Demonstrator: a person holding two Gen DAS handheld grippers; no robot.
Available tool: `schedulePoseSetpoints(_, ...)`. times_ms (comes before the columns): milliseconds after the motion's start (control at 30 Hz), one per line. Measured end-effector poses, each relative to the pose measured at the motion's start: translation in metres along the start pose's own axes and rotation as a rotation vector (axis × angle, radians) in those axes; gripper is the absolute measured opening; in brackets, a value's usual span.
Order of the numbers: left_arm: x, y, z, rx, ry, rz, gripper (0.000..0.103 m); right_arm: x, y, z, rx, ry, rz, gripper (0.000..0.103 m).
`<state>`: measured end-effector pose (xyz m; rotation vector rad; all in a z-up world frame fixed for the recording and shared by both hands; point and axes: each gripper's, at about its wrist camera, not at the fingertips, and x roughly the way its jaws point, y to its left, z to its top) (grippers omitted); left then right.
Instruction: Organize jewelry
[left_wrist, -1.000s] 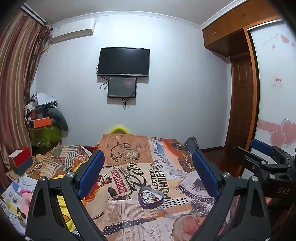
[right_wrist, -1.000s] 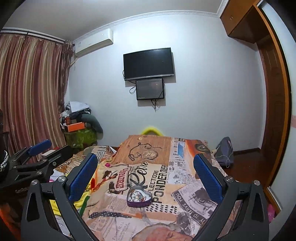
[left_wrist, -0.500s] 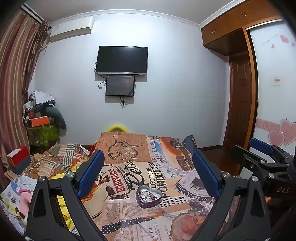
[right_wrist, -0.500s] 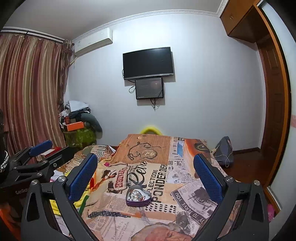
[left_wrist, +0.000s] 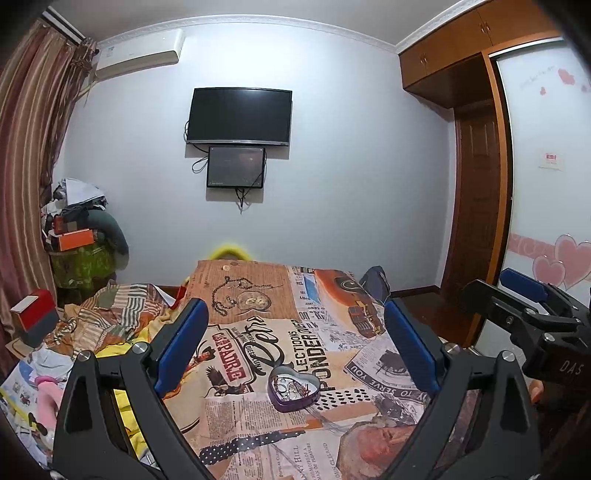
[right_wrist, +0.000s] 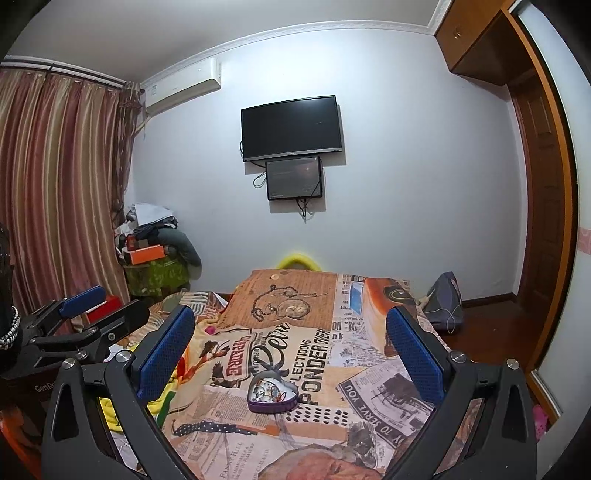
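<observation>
Both hand-held grippers, left and right, hang with jaws spread wide and empty. Between them on the bed sits one heart tin holding tangled jewelry. Farther back hang two screens.

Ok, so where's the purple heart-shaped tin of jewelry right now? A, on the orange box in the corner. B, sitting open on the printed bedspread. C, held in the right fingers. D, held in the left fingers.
B: the heart-shaped tin sits open on the printed bedspread, and neither gripper holds anything.
</observation>
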<state>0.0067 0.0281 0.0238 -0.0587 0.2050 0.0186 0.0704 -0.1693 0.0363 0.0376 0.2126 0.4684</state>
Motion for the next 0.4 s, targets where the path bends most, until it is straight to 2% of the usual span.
schedulePoseSetpoints(400,0.0042,0.0005,-0.0011,0.0,0.002,0.0,0.096,0.0041,0.0009,-0.001,-0.002,0.011,0.0,0.103)
